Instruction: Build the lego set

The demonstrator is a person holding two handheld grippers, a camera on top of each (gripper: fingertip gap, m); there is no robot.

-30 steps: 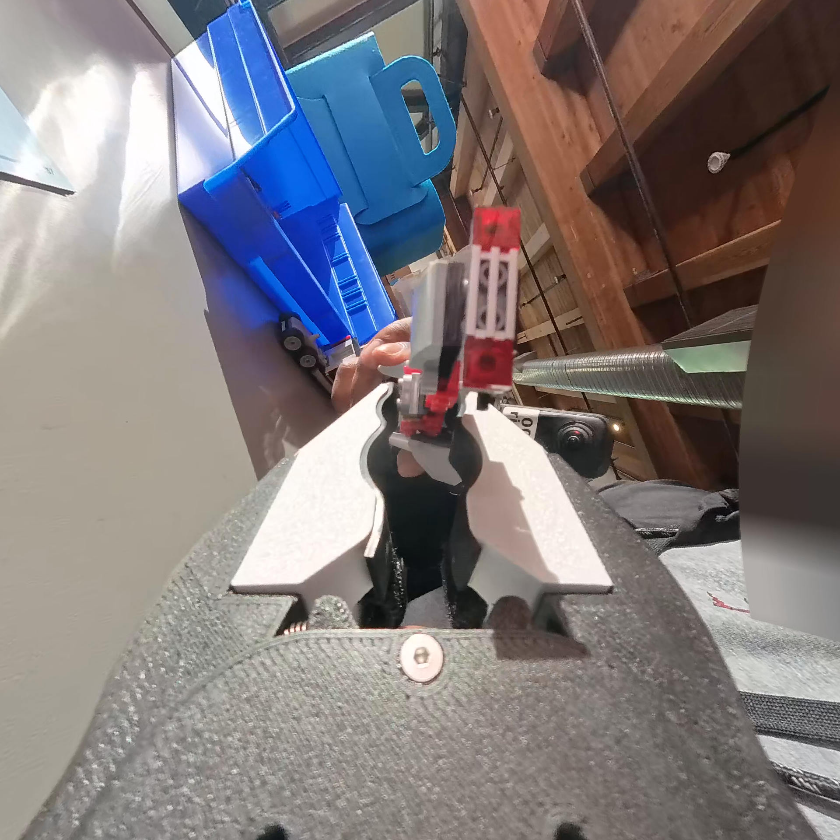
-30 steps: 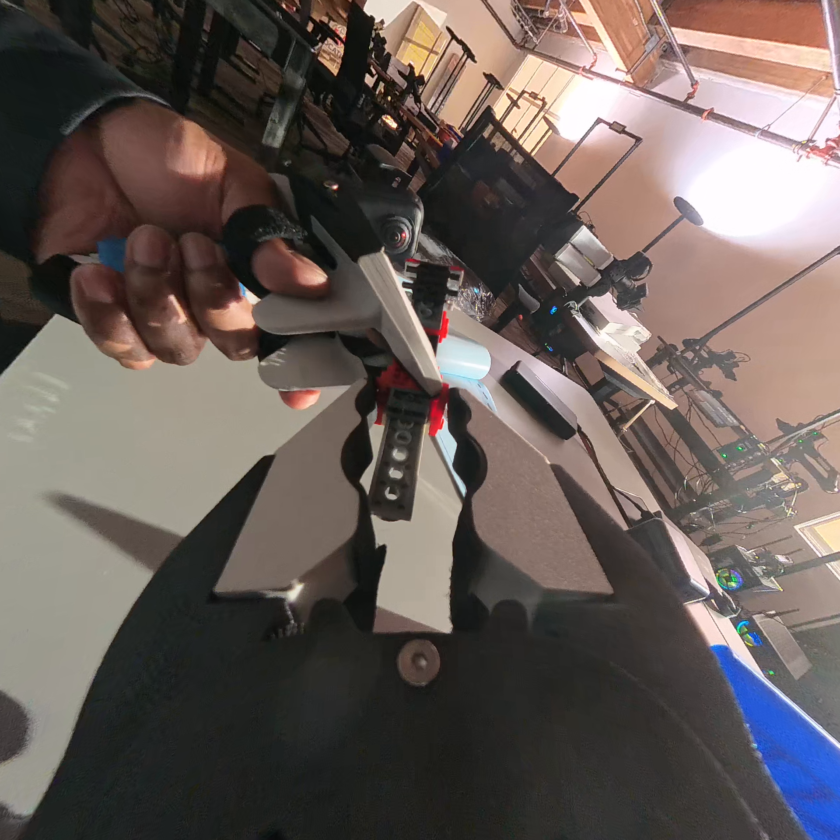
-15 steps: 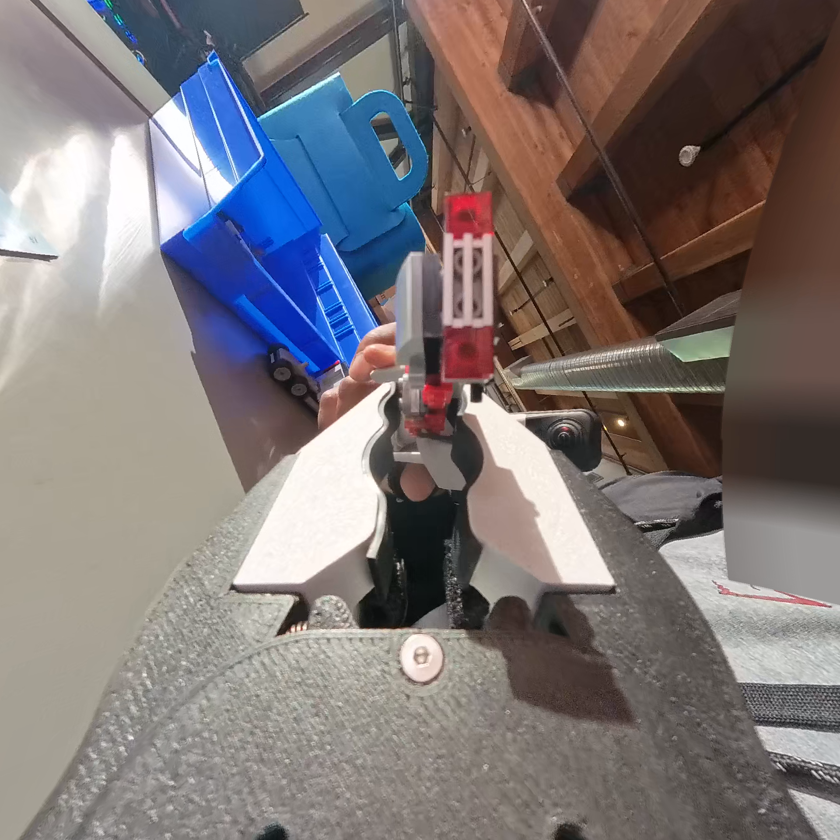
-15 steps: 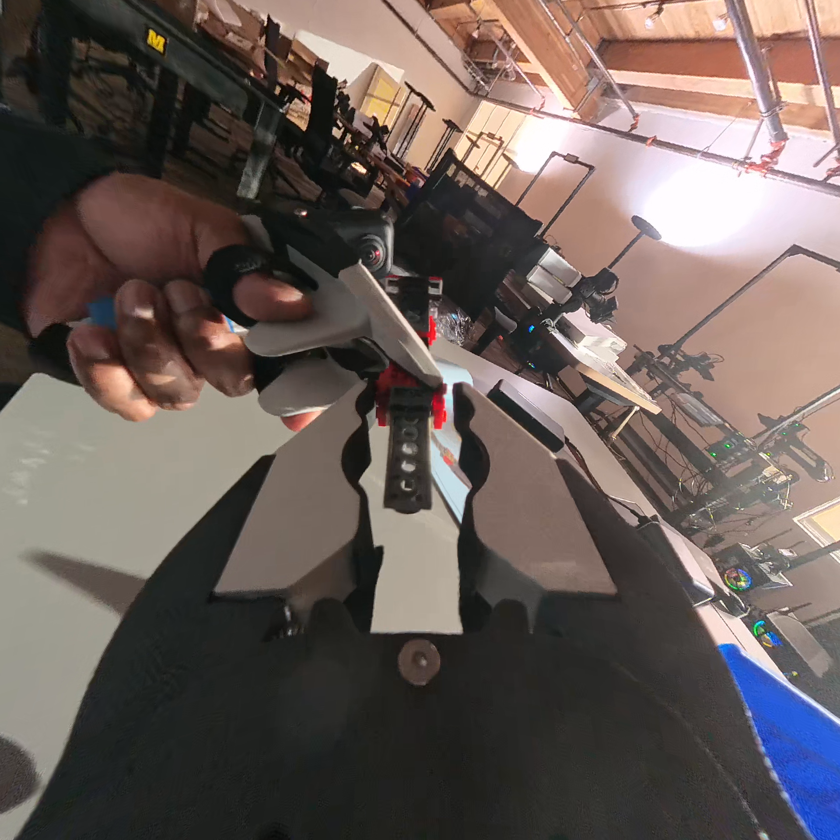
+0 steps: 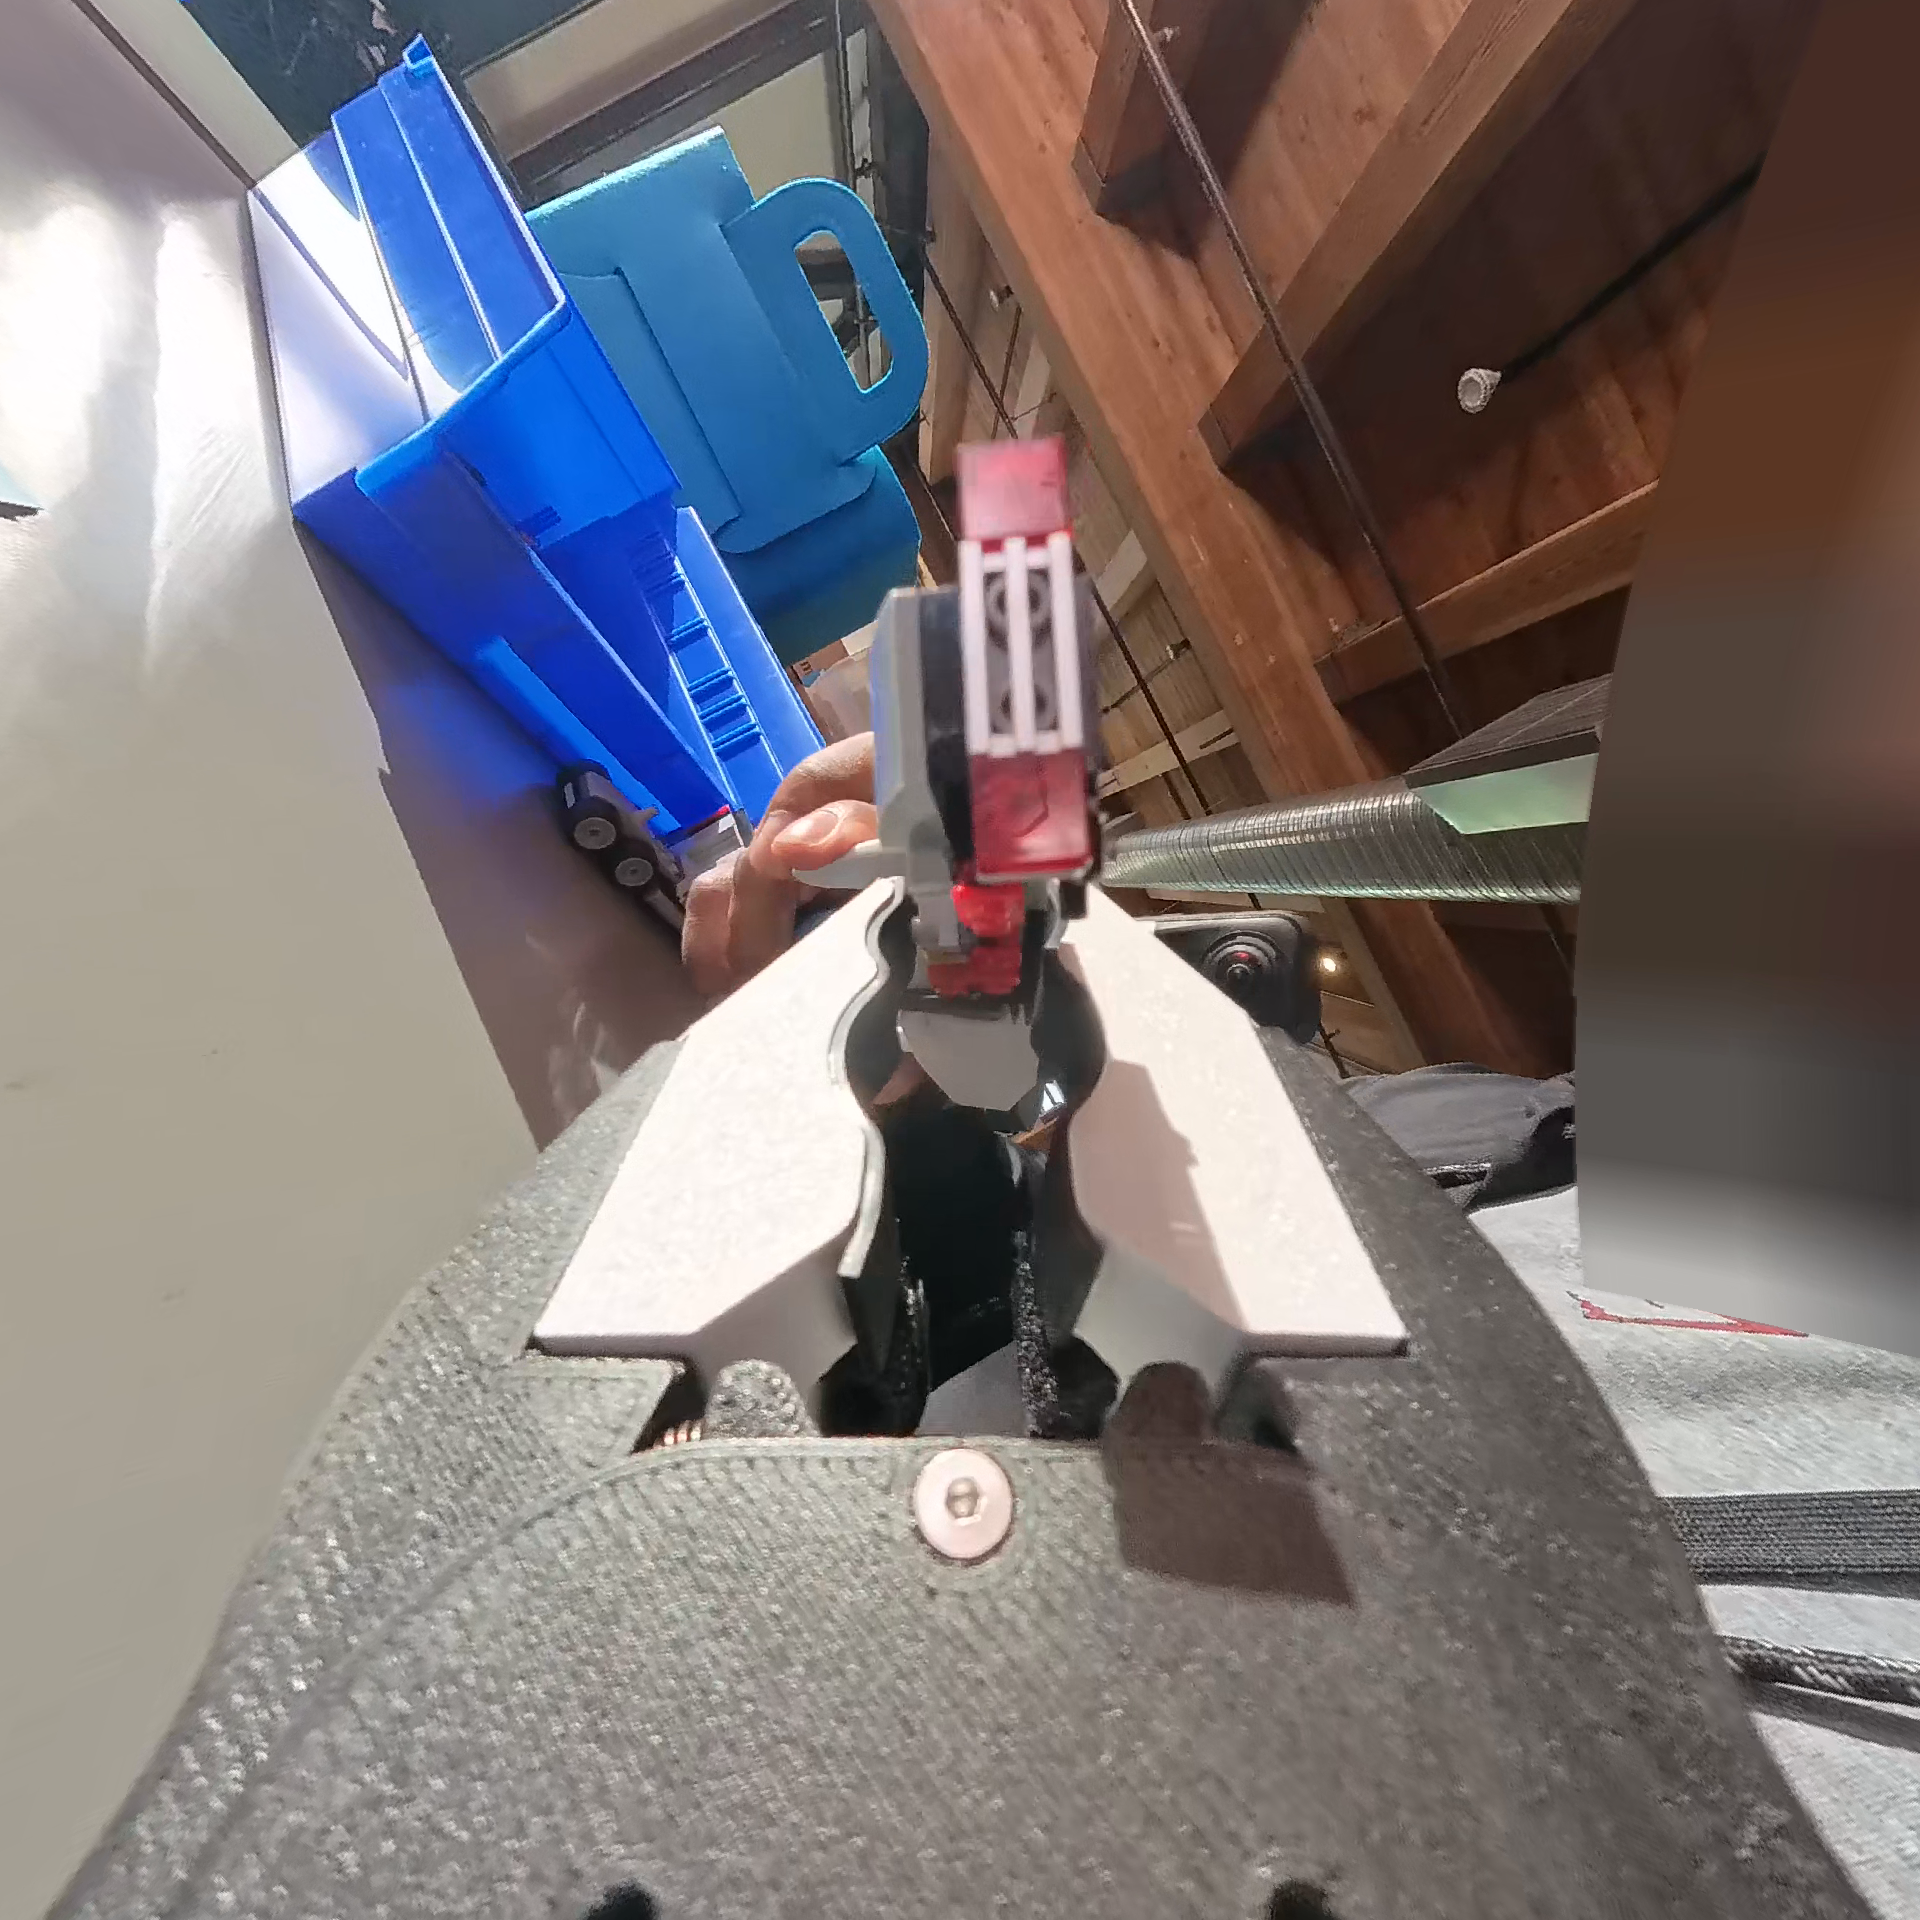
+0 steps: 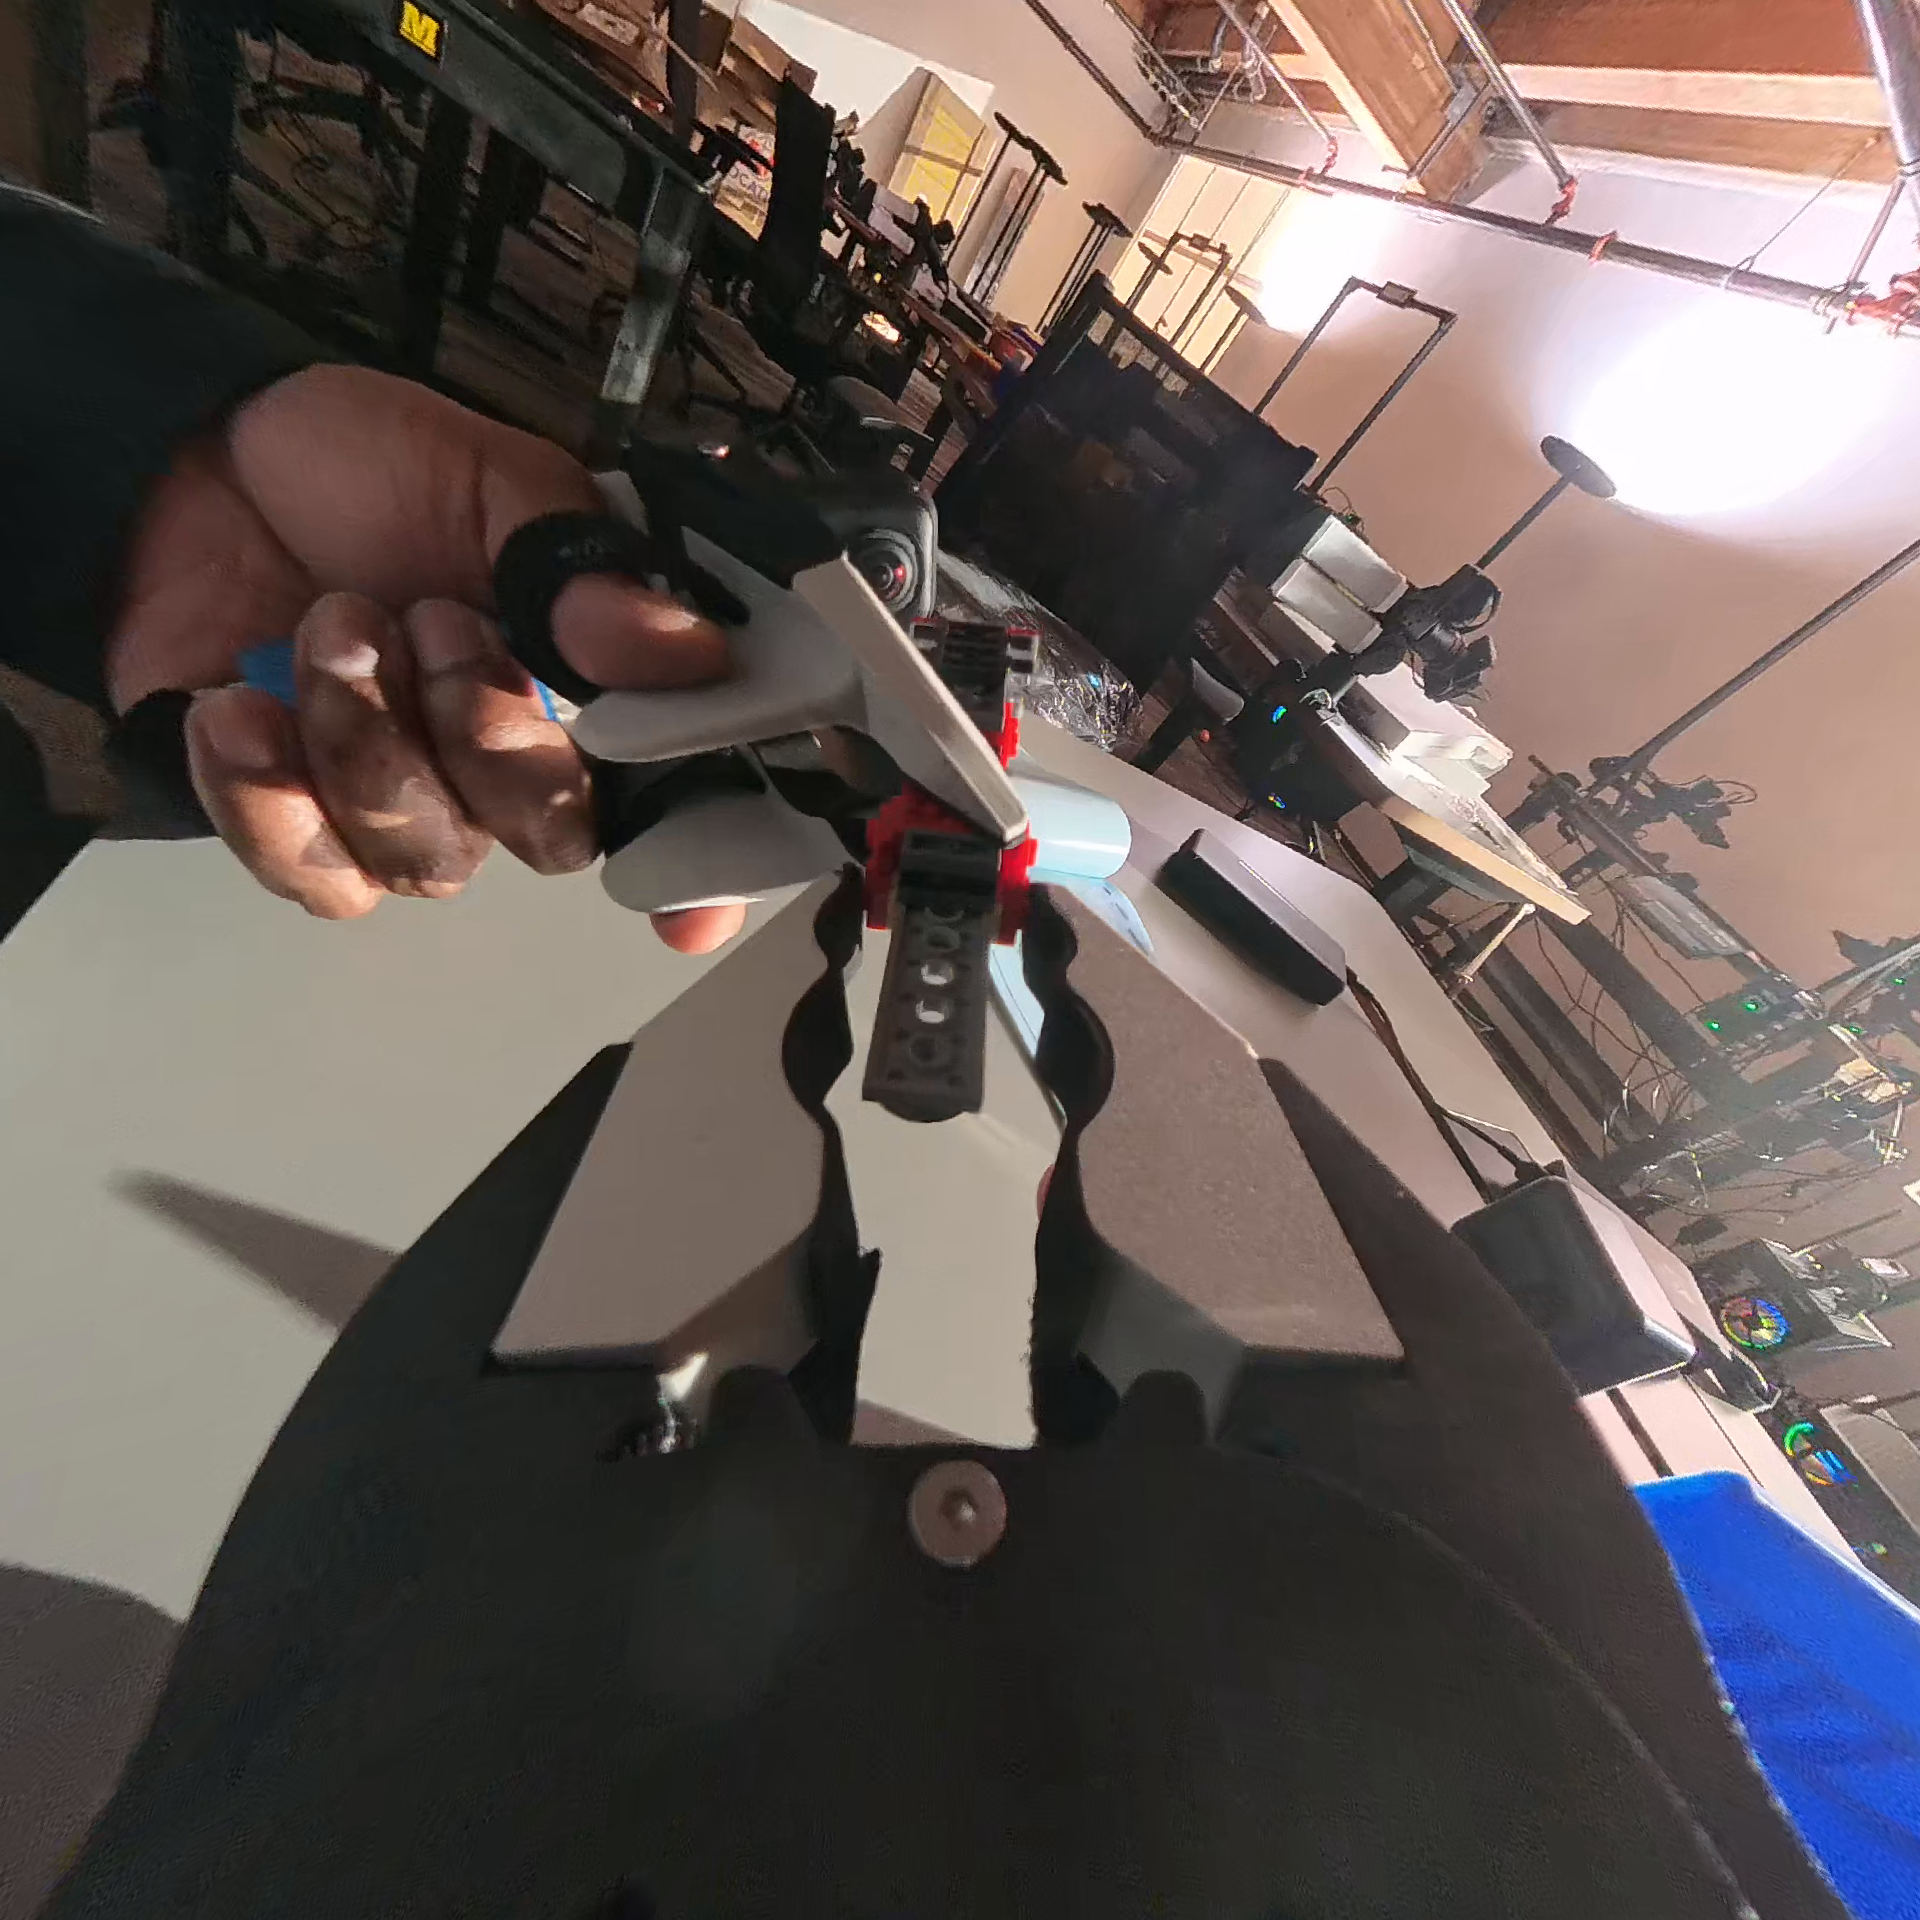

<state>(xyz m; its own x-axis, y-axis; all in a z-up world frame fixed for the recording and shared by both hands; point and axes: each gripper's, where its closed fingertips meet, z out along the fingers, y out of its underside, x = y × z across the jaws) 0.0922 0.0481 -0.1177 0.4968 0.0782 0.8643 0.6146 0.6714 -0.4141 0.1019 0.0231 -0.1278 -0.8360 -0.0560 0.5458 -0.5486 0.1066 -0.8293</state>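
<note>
A small lego assembly [image 5: 997, 675] of red, grey, black and white pieces is held in the air between both grippers. My left gripper [image 5: 982, 920] is shut on its red lower part, and the white grille and clear red bricks stick out past the fingertips. My right gripper [image 6: 940, 904] is shut on the same assembly [image 6: 940, 852] at its red block. A black plate with holes [image 6: 925, 1029] points back between the right fingers. The left gripper's grey fingers [image 6: 904, 707], held by a person's hand [image 6: 395, 707], clamp the assembly from the upper left.
A grey table [image 5: 156, 883] lies below. Blue bins [image 5: 499, 457] and a light blue handled holder [image 5: 748, 364] stand at its far side, with a small wheeled lego piece [image 5: 623, 842] beside them. A black flat box [image 6: 1247, 925] and a blue bin [image 6: 1818, 1662] show in the right wrist view. Both grippers' tips are close together, under 4 cm apart.
Both grippers keep their grip on the assembly. The joined grippers have tilted and shifted a little, so the background has moved in both views.
</note>
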